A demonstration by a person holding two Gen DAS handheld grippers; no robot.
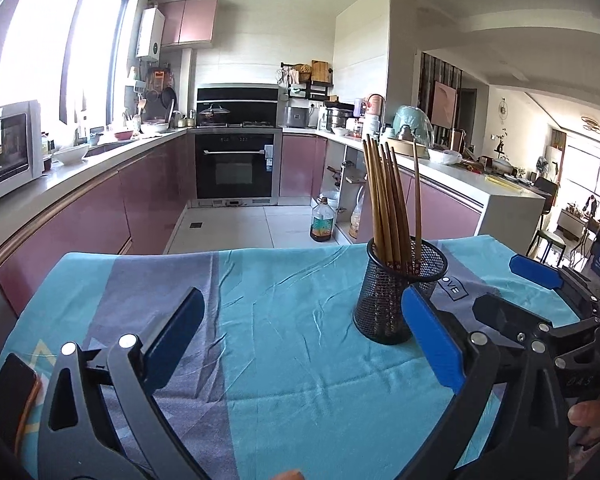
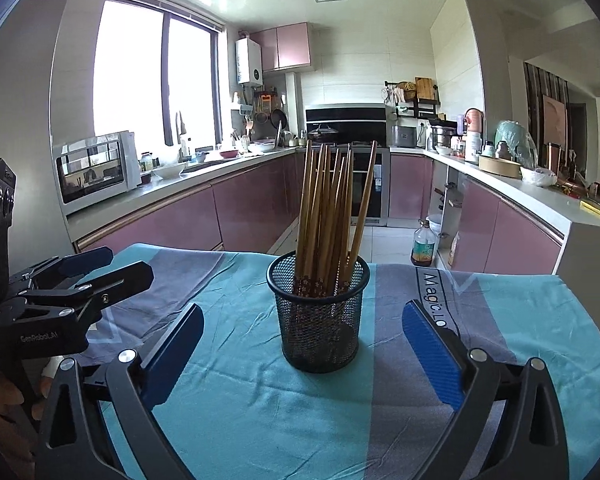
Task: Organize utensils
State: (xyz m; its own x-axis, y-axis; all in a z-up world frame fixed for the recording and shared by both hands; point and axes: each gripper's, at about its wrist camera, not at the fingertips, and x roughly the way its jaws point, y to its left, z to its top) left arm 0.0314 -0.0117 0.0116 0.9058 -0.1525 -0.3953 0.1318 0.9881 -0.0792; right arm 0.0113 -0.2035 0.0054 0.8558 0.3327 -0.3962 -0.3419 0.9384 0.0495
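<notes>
A kitchen with pink cabinets (image 2: 172,220) runs around the room, its pale countertop (image 2: 512,188) carrying a white microwave (image 2: 96,170) on the window side and a black oven (image 1: 238,168) set at the far end. A bottle of dark oil (image 1: 321,222) stands on the tiled floor near the open cabinet.

In front lies a table covered by a teal and grey-purple tablecloth (image 2: 260,400), creased all over, with printed lettering near its right side.

The left gripper (image 1: 300,340) hovers low over the cloth with its blue-padded jaws spread wide and nothing between them. The right gripper (image 2: 302,352) is likewise spread wide, empty, its jaws standing either side of the holder but nearer the camera, not touching it. In the left wrist view the right gripper appears at the right edge, just beside the holder.

A black mesh holder (image 2: 320,316) stands upright on the cloth, near the middle of the table. A dark phone (image 1: 10,392) lies at the cloth's left edge.

Wooden chopsticks (image 2: 328,208) stand in the holder, bundled and leaning, one tilted apart to the right
</notes>
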